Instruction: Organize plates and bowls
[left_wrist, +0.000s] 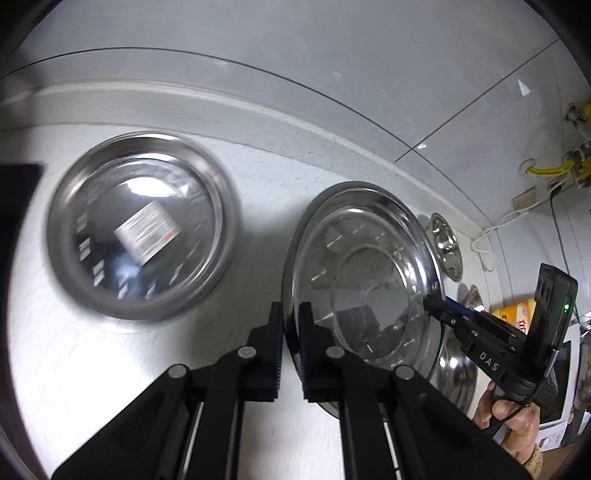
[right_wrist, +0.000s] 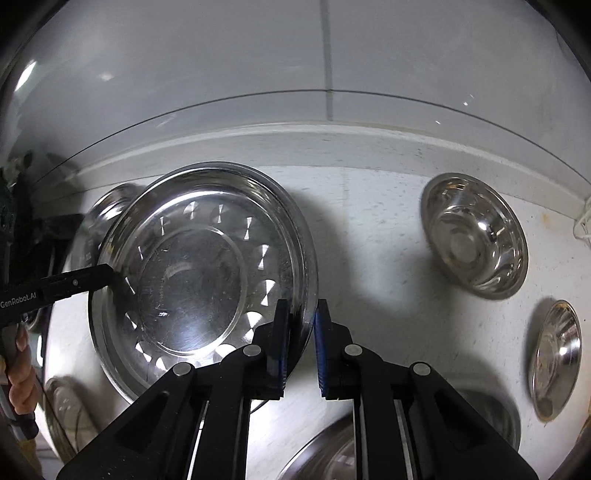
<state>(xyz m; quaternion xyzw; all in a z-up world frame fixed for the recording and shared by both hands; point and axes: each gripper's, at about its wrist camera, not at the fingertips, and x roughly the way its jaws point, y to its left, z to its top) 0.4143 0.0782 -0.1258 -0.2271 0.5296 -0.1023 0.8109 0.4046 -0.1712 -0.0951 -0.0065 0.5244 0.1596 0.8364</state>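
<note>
A large steel plate hangs tilted above the white counter, held from both sides. My left gripper is shut on its left rim, which passes between the blue pads. My right gripper is shut on the opposite rim of the same plate. Each gripper shows in the other's view: the right gripper bites the plate's far edge, and the left gripper reaches in from the left. A second steel plate with a paper label lies flat on the counter to the left.
Two small steel bowls stand on the counter to the right. Another plate lies below the right gripper. A raised ledge and tiled wall close off the back. A person's hand holds the right gripper.
</note>
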